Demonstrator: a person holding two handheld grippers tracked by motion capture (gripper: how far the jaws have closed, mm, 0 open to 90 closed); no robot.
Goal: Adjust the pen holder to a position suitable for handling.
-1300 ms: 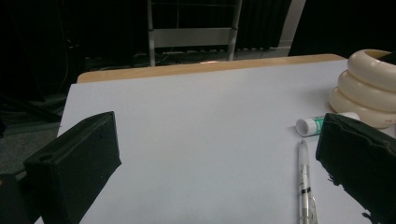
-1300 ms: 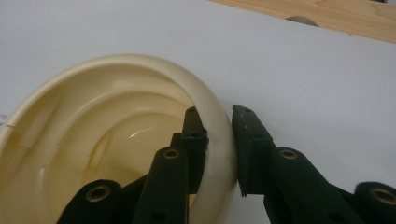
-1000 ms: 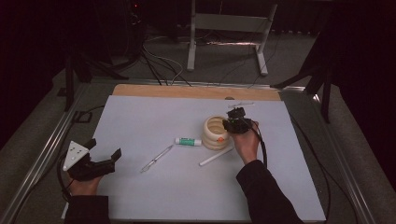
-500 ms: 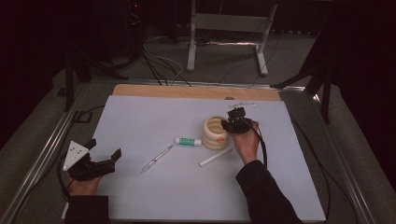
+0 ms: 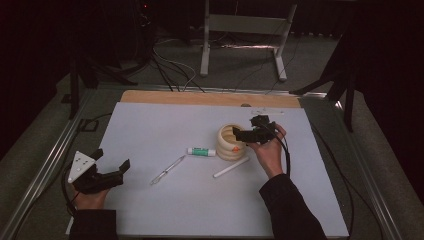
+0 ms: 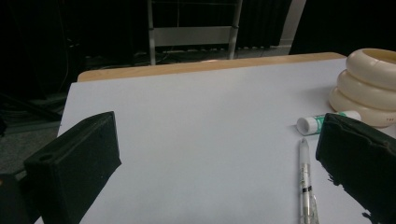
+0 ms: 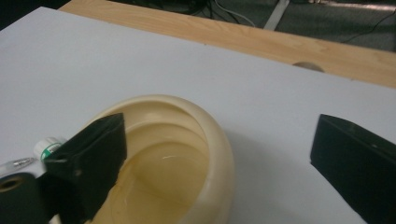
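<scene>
A cream ribbed cup (image 5: 226, 146) stands right of centre on the white sheet (image 5: 165, 125). My right gripper (image 5: 241, 134) hovers at the cup's right rim. Its jaws have just been opening and now stand wide, one over the cup's mouth (image 7: 163, 163), one outside the wall, pressing on nothing. Left of the cup lie a green-and-white glue stick (image 5: 201, 151) and a clear pen (image 5: 167, 170). A white stick (image 5: 231, 168) lies in front of the cup. My left gripper (image 5: 111, 160) rests open at the sheet's near left; pen (image 6: 304, 177), glue stick (image 6: 327, 122) and cup (image 6: 369, 88) lie ahead of it.
A wooden strip (image 5: 210, 98) borders the sheet's far edge, with a small white label (image 5: 263, 111) beside it. Metal rails (image 5: 45, 170) run along the table's sides. A stand's legs (image 5: 240, 35) and cables lie on the floor beyond.
The right gripper's jaws have spread apart over the cup's rim while the hand stayed almost in place. The left gripper and the loose items have not moved.
</scene>
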